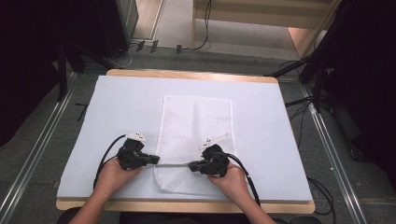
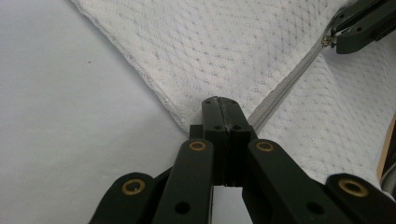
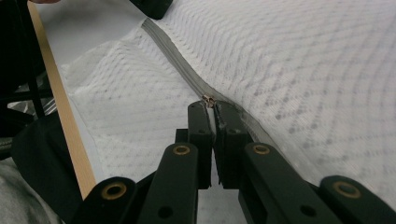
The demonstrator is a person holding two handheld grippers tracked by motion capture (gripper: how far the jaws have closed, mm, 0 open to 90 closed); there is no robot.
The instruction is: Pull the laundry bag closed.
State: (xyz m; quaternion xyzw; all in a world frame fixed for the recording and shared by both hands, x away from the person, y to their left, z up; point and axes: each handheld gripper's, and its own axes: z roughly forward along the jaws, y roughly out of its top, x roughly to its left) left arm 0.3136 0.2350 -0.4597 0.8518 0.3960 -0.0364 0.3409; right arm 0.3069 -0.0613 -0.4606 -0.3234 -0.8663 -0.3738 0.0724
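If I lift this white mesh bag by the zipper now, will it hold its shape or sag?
Probably sag: the mesh bag lies flat and thin on the table, so likely floppy and light. The zipper, stretched between left tongs and right tongs, may stay straighter while held taut.

A white sheet (image 1: 116, 116) covers the wooden bench (image 1: 187, 74) under both tools. Beyond them, black cables (image 1: 201, 44) trail over grey floor (image 1: 42, 135).

White mesh bag (image 1: 196, 126) (grey zipper (image 2: 285, 86) near its front end) flat on table.
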